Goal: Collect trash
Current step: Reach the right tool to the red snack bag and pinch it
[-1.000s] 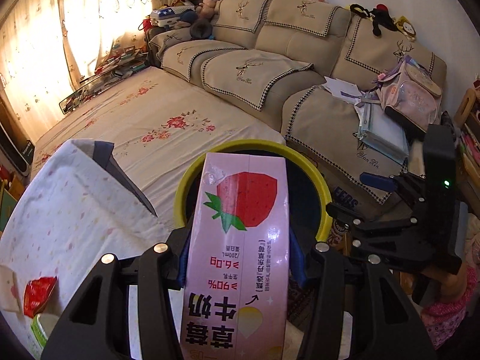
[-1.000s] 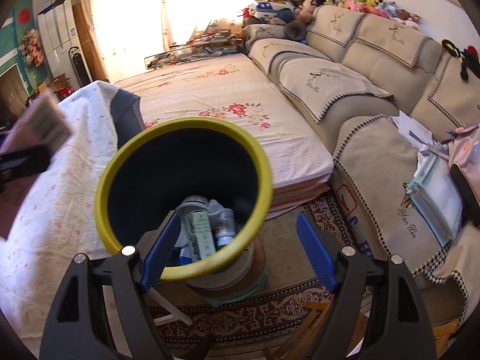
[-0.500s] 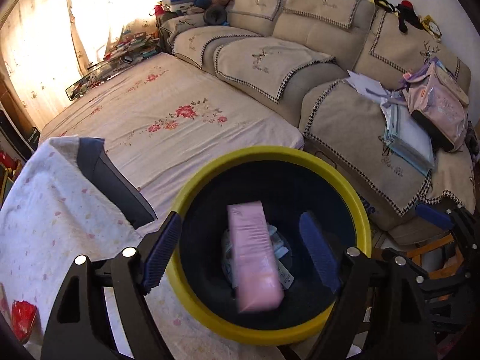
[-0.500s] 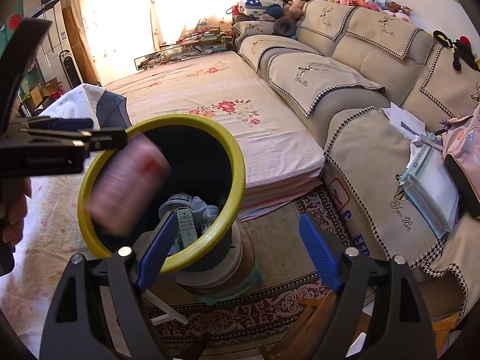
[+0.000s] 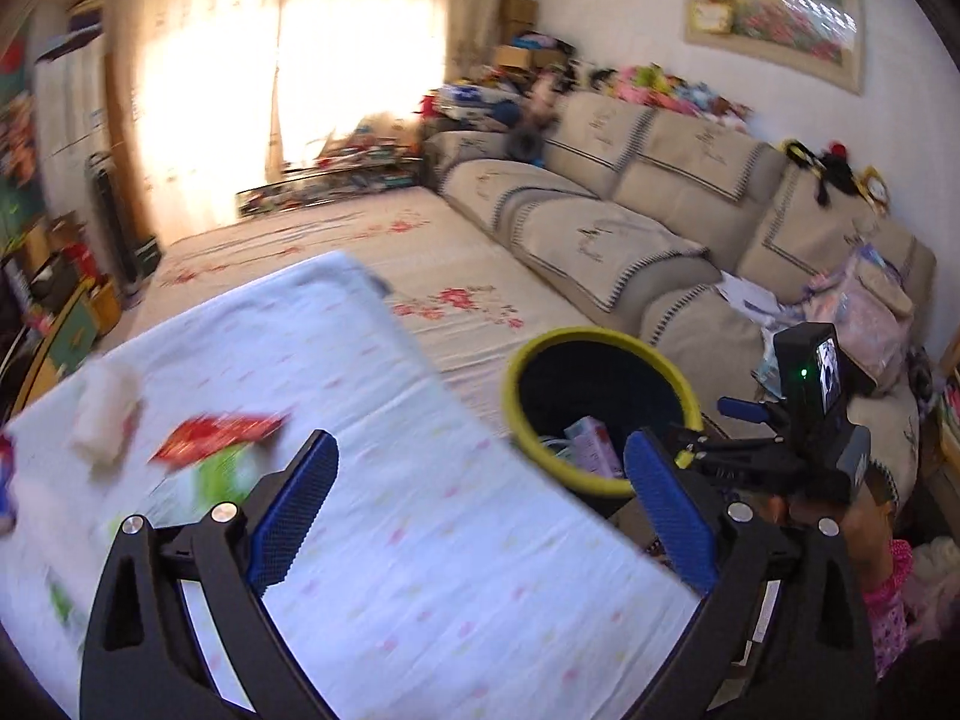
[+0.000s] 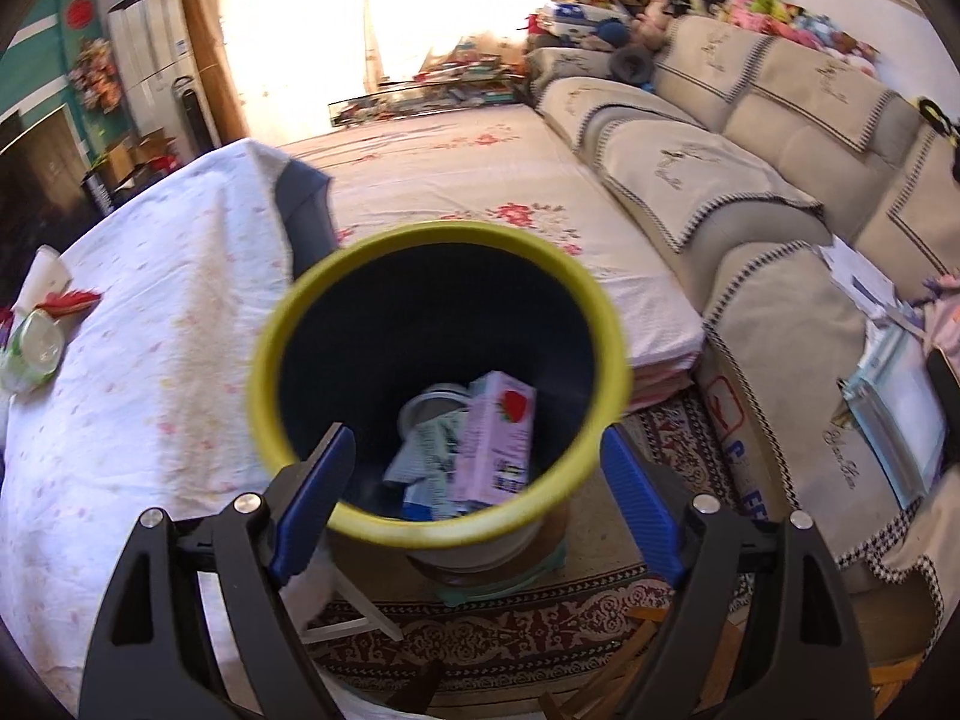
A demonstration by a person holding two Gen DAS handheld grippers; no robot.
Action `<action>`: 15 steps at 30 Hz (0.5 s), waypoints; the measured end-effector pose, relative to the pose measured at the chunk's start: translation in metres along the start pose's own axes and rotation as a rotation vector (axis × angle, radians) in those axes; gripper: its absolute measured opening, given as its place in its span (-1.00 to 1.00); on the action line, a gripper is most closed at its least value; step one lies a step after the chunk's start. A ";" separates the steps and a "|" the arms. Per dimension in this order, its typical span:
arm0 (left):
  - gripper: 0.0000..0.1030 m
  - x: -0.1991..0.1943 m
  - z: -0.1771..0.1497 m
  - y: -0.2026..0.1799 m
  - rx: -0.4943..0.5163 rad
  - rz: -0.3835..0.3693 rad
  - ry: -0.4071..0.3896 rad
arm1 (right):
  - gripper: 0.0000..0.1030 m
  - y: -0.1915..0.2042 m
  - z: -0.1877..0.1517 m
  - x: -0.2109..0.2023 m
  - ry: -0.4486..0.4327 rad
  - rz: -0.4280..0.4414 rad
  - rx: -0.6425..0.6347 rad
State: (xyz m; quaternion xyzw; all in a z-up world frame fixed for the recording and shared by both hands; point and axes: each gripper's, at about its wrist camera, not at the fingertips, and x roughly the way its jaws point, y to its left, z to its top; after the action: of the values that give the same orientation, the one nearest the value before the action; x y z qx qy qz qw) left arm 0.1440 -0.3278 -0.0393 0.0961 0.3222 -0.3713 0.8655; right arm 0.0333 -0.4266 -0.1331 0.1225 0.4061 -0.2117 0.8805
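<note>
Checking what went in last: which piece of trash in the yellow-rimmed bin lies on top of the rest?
The pink strawberry milk carton. It lies slanted over the crumpled pale wrapper and round can lid inside the bin.

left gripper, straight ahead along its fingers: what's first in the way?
Most likely the white floral tablecloth: the left gripper, jaws just opened and empty, points down at bare cloth. The yellow-rimmed bin sits off to its right; depth is unclear.

Both grippers are black frames with silver screw heads and ribbed blue pads (image 5: 294, 504) on their fingers. At the right edge of the left wrist view, a pink patterned sleeve (image 5: 888, 606) shows.
</note>
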 end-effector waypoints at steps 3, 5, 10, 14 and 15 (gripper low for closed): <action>0.88 -0.041 -0.030 0.039 -0.075 0.110 -0.015 | 0.55 0.029 0.004 -0.002 -0.004 0.033 -0.046; 0.88 -0.065 -0.048 0.063 -0.112 0.173 -0.027 | 0.55 0.049 0.007 -0.006 -0.011 0.059 -0.078; 0.88 -0.117 -0.089 0.119 -0.225 0.252 -0.056 | 0.57 0.106 0.017 -0.018 -0.027 0.147 -0.166; 0.88 -0.142 -0.111 0.148 -0.286 0.296 -0.072 | 0.61 0.156 0.026 -0.022 -0.037 0.192 -0.248; 0.88 -0.146 -0.117 0.154 -0.295 0.310 -0.074 | 0.61 0.169 0.029 -0.022 -0.036 0.207 -0.267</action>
State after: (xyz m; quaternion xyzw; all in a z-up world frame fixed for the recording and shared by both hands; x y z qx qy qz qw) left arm 0.1203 -0.0874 -0.0489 0.0033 0.3224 -0.1858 0.9282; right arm 0.1193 -0.2834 -0.0908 0.0419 0.4001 -0.0662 0.9131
